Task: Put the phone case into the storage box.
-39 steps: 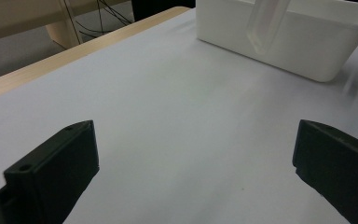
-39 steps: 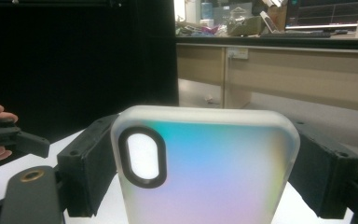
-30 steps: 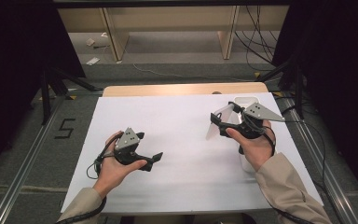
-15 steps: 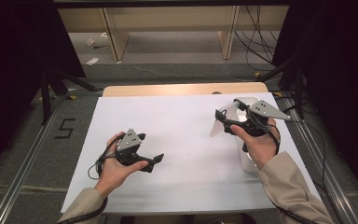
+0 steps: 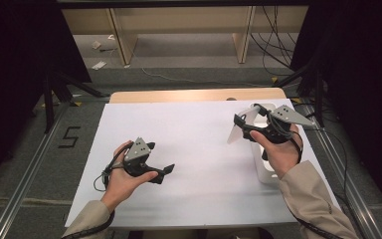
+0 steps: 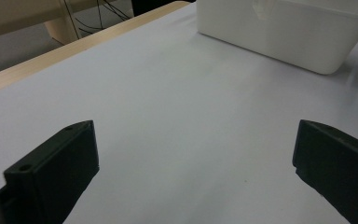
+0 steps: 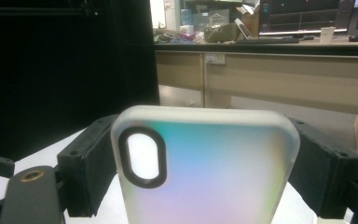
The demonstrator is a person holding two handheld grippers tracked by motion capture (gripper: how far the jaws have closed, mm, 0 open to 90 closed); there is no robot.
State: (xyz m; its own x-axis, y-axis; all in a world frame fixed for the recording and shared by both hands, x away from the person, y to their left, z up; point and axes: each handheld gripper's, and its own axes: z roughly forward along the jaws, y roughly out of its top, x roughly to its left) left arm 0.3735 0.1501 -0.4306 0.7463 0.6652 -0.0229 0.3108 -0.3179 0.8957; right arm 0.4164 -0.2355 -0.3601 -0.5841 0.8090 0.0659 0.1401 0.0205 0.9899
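A white sheet covers a wooden table [image 5: 194, 95] in a dim lab, shelving and cables beyond it. Nearest the camera, the left gripper [image 5: 159, 172] rests low on the sheet in the person's left hand [image 5: 124, 177], its jaws spread wide with nothing between them. Farther back at the right side, the right gripper [image 5: 242, 125] is raised above the sheet, its jaws clamped on the two long edges of a frosted phone case [image 7: 205, 170], held upright with its oval camera cutout at the upper left. A white tray [image 6: 279, 32] sits on the sheet just beneath the right hand [image 5: 278, 154].
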